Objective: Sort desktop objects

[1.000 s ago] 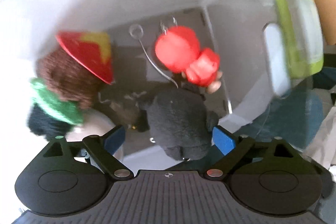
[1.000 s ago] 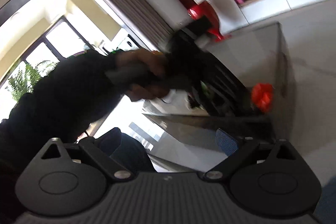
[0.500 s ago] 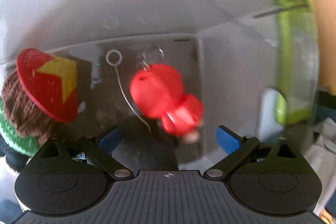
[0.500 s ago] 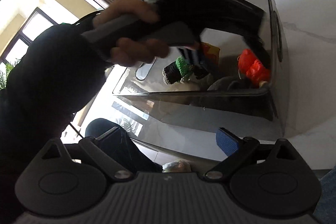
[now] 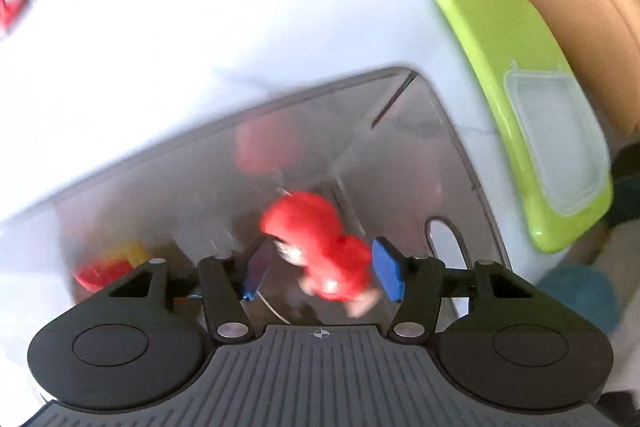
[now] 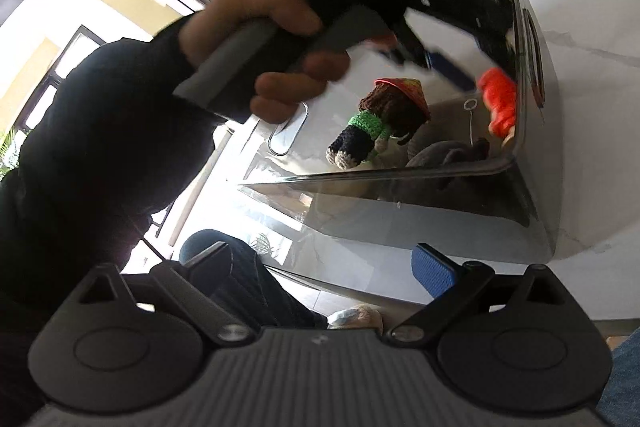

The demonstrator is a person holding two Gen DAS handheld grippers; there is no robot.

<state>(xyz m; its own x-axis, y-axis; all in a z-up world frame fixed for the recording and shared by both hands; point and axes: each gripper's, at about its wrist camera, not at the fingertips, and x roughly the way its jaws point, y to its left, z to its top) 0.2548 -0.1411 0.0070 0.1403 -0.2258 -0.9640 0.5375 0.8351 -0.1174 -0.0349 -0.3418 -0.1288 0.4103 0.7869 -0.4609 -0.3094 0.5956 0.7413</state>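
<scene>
**Left gripper closing round red toy inside clear bin**

Left wrist view, from the left: bare white tabletop (image 5: 180, 27) beyond the far rim, open and roomy. Next, the clear plastic storage bin (image 5: 280, 107), rounded far corner toward the right, handle slot in its right wall. Low at the bin's left, a blurred red-and-yellow conical hat (image 5: 108, 263). In the middle, the left gripper (image 5: 320, 271) pointing steeply down into the bin, jaws just drawn in to partly closed. Between its blue pads (image 5: 386, 269), the small red toy figure (image 5: 320, 251): right pad at the toy's edge, left pad just beside it, too blurred to tell a firm grip. Little room either side of the toy, more toward the bin's far wall. Right of the bin, a lime-green plastic tray (image 5: 492, 47) along the table edge, carrying a clear rectangular lid (image 5: 556, 143).

Right wrist view, from the left: dark sleeve (image 6: 100, 127), then a hand (image 6: 272, 55) round the left gripper's grey handle above the bin. Inside, a crocheted doll (image 6: 380, 115) with brown hair and green scarf under that hat, lying tilted. Beside it, a grey plush toy (image 6: 440, 155). Red toy figure close to the right wall. Right gripper (image 6: 320, 267) outside the bin's near wall, jaws wide apart, holding nothing.
</scene>
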